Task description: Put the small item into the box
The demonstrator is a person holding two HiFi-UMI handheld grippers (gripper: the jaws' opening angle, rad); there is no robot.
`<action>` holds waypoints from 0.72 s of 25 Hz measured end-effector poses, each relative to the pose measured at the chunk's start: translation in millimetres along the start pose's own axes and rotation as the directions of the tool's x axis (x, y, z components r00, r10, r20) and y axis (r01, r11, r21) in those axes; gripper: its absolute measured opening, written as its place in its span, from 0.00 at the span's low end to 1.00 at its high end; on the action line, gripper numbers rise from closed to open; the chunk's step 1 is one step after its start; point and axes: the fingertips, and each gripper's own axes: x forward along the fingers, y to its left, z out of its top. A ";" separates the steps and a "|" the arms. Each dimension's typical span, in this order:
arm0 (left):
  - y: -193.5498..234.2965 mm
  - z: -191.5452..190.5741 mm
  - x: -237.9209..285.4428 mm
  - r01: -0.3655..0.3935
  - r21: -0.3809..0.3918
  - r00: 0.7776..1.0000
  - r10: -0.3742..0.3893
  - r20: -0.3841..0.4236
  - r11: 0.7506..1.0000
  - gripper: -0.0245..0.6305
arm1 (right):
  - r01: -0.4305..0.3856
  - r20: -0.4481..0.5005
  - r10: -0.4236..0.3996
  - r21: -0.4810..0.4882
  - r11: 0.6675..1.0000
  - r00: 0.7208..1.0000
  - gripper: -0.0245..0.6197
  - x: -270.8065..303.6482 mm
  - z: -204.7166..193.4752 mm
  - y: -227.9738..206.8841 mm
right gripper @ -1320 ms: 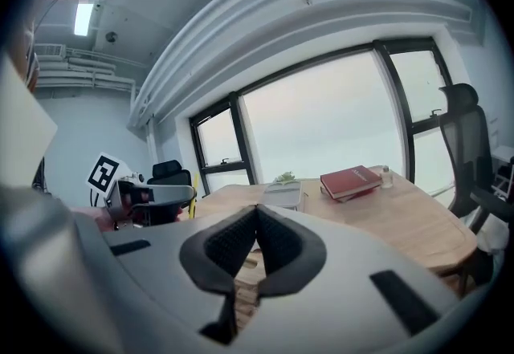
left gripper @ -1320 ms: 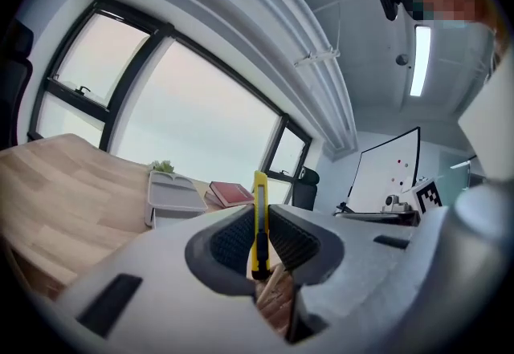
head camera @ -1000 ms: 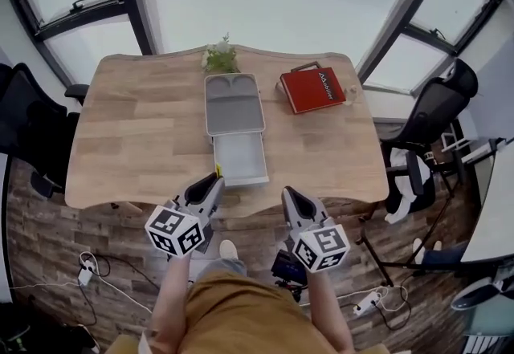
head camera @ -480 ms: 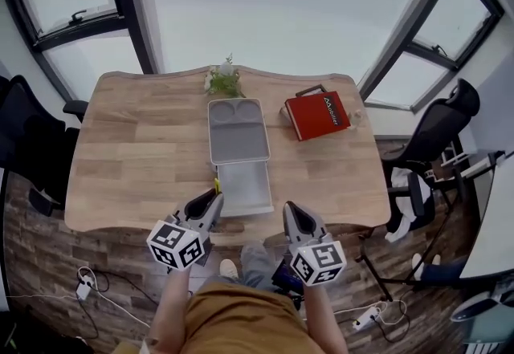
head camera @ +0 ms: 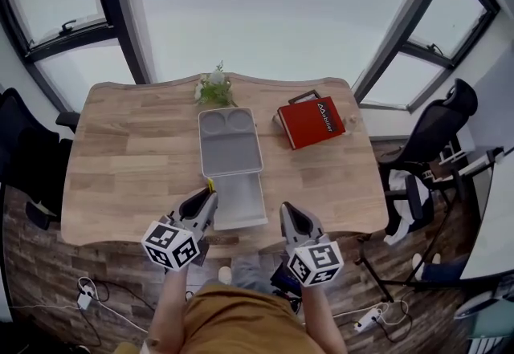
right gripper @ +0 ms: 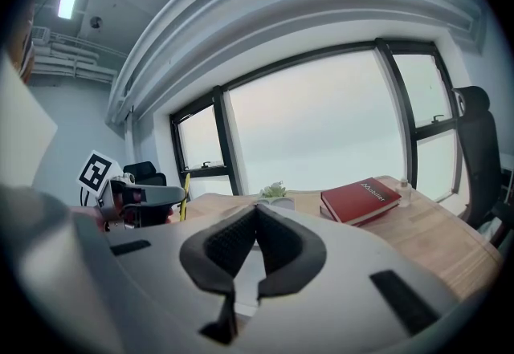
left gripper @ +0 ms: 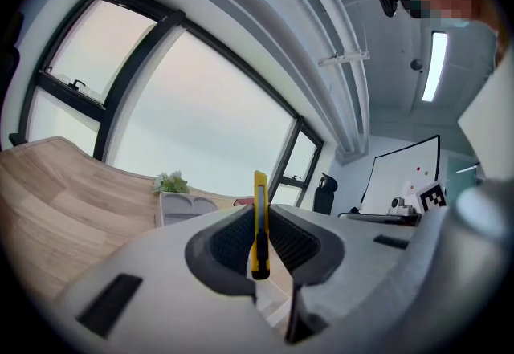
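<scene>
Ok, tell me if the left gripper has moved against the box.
Yes: the left gripper, shut on the yellow item, has gone forward along the box's left side, from its near corner toward its hinge.

**Q:** Colour of the small item [left gripper: 259, 220]?
**A:** Yellow, with a dark strip down its face.

**Q:** The box [head camera: 230, 144]?
**A:** Plain light grey throughout.

**Q:** The counter [head camera: 128, 152]?
**A:** Pale wood grain in lengthwise bands. At its far edge the plant [head camera: 214, 90] is green with whitish tips, and the book [head camera: 312, 121] is red with white lettering.

**Q:** The claws?
**A:** The left claw [head camera: 210, 193] and right claw [head camera: 285, 209] have grey shells and black textured pads. Each cube is white with black square markers.

**Q:** The floor [head camera: 48, 264]?
**A:** Brown planks.
</scene>
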 end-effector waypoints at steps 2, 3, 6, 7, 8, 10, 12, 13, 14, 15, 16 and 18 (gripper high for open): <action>2.3 -3.9 5.1 0.001 -0.002 1.000 -0.001 -0.015 1.000 0.12 | 0.007 -0.007 -0.007 0.006 1.000 1.000 0.05 1.0 -2.7 -4.3; 3.6 -5.4 7.0 -0.002 -0.004 1.000 0.002 -0.020 1.000 0.12 | 0.008 -0.011 -0.008 0.008 1.000 1.000 0.05 1.9 -3.8 -6.2; 7.6 -7.6 13.0 -0.010 -0.010 1.000 0.009 -0.026 1.000 0.12 | 0.009 -0.024 -0.009 0.009 1.000 1.000 0.05 6.4 -7.4 -12.9; 8.5 -9.1 14.8 -0.013 -0.011 0.999 0.012 -0.030 1.000 0.12 | 0.011 -0.028 -0.010 0.011 1.000 1.000 0.05 7.4 -9.3 -15.5; 8.9 -11.2 16.1 -0.015 -0.013 0.999 0.015 -0.035 1.000 0.12 | 0.012 -0.032 -0.012 0.014 1.000 0.999 0.05 8.0 -11.3 -17.9; 9.1 -15.2 18.4 -0.017 -0.018 0.999 0.016 -0.044 1.000 0.12 | 0.014 -0.039 -0.013 0.019 1.000 0.999 0.05 9.0 -14.5 -21.6; 9.8 -19.0 20.1 -0.016 -0.021 0.998 0.015 -0.053 1.000 0.12 | 0.013 -0.046 -0.012 0.021 1.000 0.999 0.05 10.8 -16.8 -23.4; 10.4 -21.6 20.7 -0.017 -0.024 0.998 0.016 -0.059 1.000 0.12 | 0.013 -0.050 -0.012 0.024 1.000 0.999 0.05 11.6 -18.2 -24.1; 10.8 -24.4 21.1 -0.019 -0.028 0.998 0.017 -0.067 0.999 0.12 | 0.012 -0.055 -0.011 0.027 1.000 0.998 0.05 12.0 -20.0 -24.8; 11.2 -27.4 21.4 -0.021 -0.031 0.997 0.018 -0.074 0.999 0.12 | 0.011 -0.061 -0.009 0.030 0.999 0.998 0.05 12.3 -22.1 -25.5; 11.6 -30.3 21.6 -0.022 -0.034 0.997 0.019 -0.081 0.999 0.12 | 0.010 -0.068 -0.008 0.029 1.000 0.998 0.05 13.1 -24.7 -25.9; 14.1 -36.5 22.2 -0.025 -0.036 0.995 0.021 -0.097 0.999 0.12 | 0.004 -0.087 -0.004 0.010 1.000 0.996 0.05 17.3 -31.1 -25.4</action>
